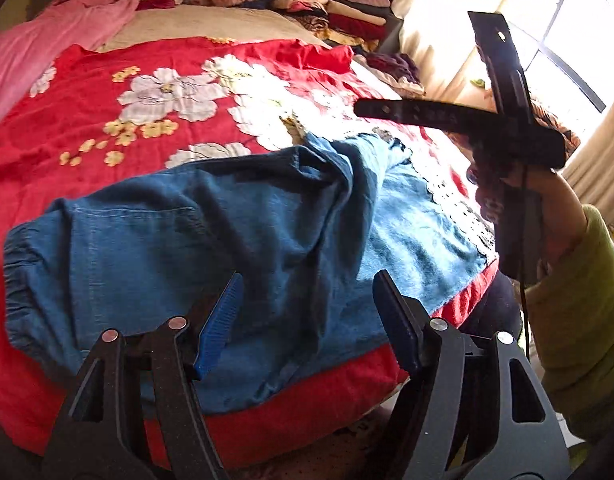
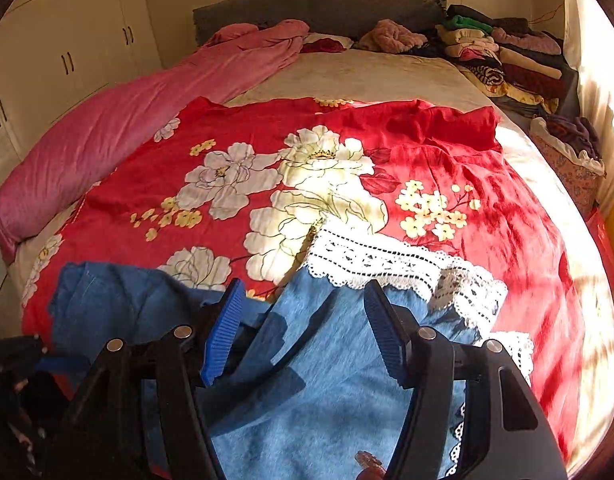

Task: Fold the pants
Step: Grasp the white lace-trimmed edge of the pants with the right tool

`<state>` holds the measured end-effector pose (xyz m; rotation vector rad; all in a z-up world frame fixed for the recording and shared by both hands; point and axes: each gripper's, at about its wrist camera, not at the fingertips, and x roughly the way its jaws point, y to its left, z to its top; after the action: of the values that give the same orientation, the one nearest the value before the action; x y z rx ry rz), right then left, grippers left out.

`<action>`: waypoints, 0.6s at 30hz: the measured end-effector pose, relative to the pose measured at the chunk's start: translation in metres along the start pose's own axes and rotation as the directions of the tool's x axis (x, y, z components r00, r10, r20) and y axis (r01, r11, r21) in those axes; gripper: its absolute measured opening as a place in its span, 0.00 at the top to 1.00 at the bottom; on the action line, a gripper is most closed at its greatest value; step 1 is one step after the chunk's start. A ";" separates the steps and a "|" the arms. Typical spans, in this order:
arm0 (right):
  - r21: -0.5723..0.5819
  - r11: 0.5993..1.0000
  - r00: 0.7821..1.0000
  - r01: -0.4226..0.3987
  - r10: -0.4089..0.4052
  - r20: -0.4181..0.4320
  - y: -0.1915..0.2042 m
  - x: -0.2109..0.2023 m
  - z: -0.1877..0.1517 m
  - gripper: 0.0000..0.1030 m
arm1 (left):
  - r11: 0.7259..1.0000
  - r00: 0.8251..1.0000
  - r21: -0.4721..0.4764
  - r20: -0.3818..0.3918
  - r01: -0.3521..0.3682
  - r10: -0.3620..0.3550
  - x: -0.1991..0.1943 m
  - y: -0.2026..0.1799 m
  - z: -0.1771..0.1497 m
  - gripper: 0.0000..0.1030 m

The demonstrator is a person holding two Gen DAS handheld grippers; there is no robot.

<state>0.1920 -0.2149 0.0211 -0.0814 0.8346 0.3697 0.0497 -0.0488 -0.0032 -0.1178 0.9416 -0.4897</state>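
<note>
**Now the blue pants lie on the red bedspread**

The blue denim pants [image 1: 211, 240] lie across the near edge of the red flowered bedspread [image 1: 107, 120], wrinkled, with the elastic waist at the left side and white lace trim [image 2: 387, 264] on the leg ends. The left gripper [image 1: 307, 320] and the right gripper [image 2: 303, 328] both hover above the cloth, jaws apart and holding nothing.
</note>
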 end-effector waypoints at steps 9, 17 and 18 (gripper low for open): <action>-0.012 0.999 0.993 0.037 -0.038 -0.113 0.004 0.068 0.038 0.32 | 0.999 0.996 0.015 -0.080 0.044 -0.043 0.045 -0.013 0.004 0.43; 0.012 0.989 0.964 0.150 -0.144 -0.222 -0.003 0.135 0.044 0.50 | 0.999 0.994 0.030 -0.106 0.021 -0.018 0.067 -0.010 0.002 0.43; 0.009 0.987 0.962 0.163 -0.157 -0.221 -0.006 0.138 0.043 0.63 | 0.999 0.994 0.037 -0.104 0.019 -0.015 0.068 -0.010 0.003 0.43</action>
<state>0.3091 -0.1715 -0.0517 -0.1661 1.0447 0.1983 0.0811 -0.0889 -0.0490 -0.0663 1.0330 -0.5331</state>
